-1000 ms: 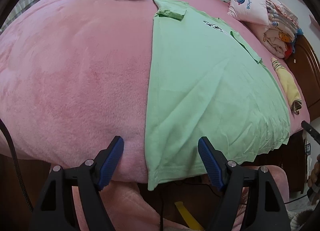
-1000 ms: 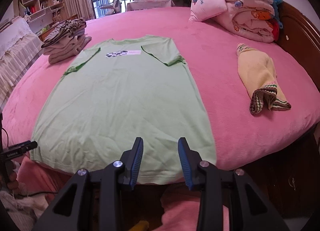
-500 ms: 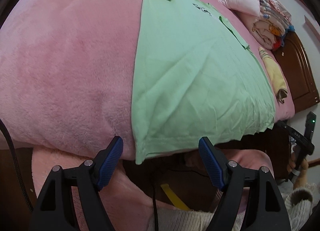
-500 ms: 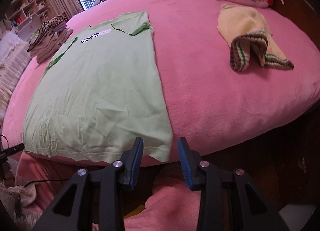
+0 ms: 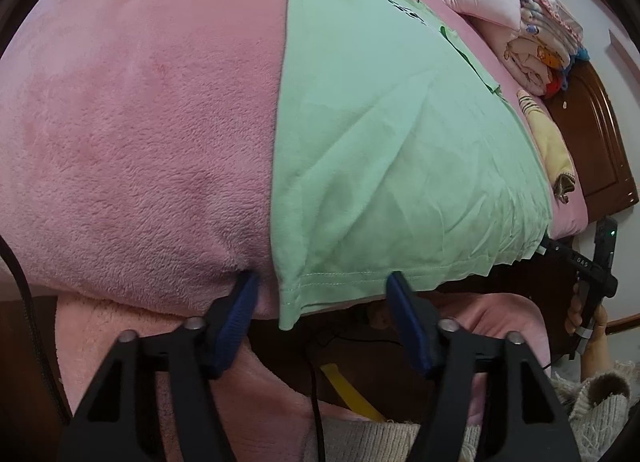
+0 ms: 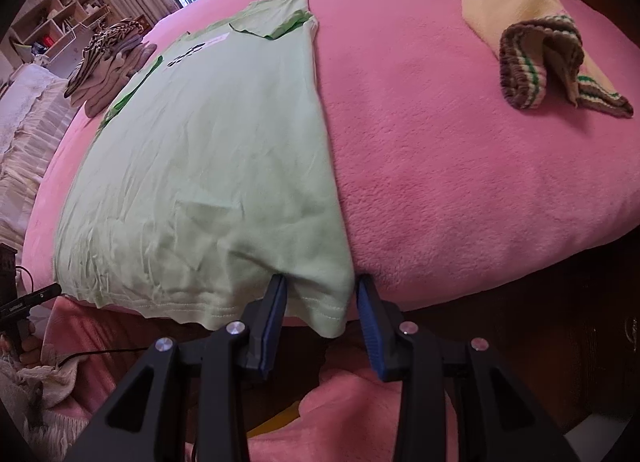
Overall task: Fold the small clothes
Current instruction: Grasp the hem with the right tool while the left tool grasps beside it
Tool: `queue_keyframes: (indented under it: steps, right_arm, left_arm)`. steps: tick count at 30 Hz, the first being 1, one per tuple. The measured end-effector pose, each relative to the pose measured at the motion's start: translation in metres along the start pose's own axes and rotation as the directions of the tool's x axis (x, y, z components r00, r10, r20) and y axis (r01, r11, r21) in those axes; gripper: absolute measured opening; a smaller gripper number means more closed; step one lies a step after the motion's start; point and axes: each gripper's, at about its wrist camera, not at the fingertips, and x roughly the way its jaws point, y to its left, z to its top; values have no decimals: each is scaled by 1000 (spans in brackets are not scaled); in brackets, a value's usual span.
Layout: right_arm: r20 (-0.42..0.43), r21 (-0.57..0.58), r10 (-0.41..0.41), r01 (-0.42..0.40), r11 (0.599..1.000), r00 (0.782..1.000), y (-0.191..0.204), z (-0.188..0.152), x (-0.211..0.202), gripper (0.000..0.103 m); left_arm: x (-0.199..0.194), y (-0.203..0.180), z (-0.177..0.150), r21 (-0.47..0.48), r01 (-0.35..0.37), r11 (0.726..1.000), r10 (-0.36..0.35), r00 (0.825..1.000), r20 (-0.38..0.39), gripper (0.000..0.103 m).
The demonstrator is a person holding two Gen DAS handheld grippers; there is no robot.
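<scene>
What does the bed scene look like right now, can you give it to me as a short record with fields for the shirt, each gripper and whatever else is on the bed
shirt: green T-shirt spread flat on the pink blanket, sleeves folded in, hem at the near bed edge
left gripper: jaws have just been closing; they straddle the shirt's left hem corner, pads not pressing yet
right gripper: jaws straddle the right hem corner, pads not clamped
other clothes: yellow knit garment to the right; folded clothes stack to the left
bedding: folded quilts by the headboard

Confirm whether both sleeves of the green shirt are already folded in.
Yes. In the right wrist view both sleeves lie folded inward on the green shirt.
</scene>
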Motion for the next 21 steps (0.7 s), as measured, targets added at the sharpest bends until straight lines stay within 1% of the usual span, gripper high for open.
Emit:
queue_keyframes:
  steps: [3,5,8,11,17,18,19,20,21]
  right_arm:
    - [-17,3,26,-26,1000,1000,-2,0,4,36]
    - [-32,-2,39,-39,999,999,-3,-1,6,36]
    - [-50,-16,39,-39,999,998,-3,-2,11,36]
    - [-53,0,44,-44,999,998,-4,-1,12,36]
    - [-25,-11,43,-44,999,999,-3,3,5,36]
    - [-23,-6,47,-47,999,999,-4,4,5,35]
    - [-21,-3,50,-50,999,999,-5,5,6,31]
    - [-19,-4,49,-50,999,999,-5,5,6,27]
    - [-17,-5,52,-52,999,998,-4,5,5,16]
  left_arm:
    - [1,7,0,-27,26,999,-26,1000,-3,43]
    - [2,11,0,-45,47,998,-47,999,-2,38]
    - [3,13,0,-54,57,997,-57,998,-2,37]
    - [2,14,0,-46,54,997,-54,999,-6,37]
    - [1,4,0,14,58,998,-58,998,-28,37]
    - [2,3,0,21,59,998,-58,998,-30,37]
    - [4,2,0,30,58,998,-57,998,-33,36]
    - [5,1,0,39,52,998,-51,998,-33,22]
    - [6,-1,0,53,44,998,-42,998,-38,7]
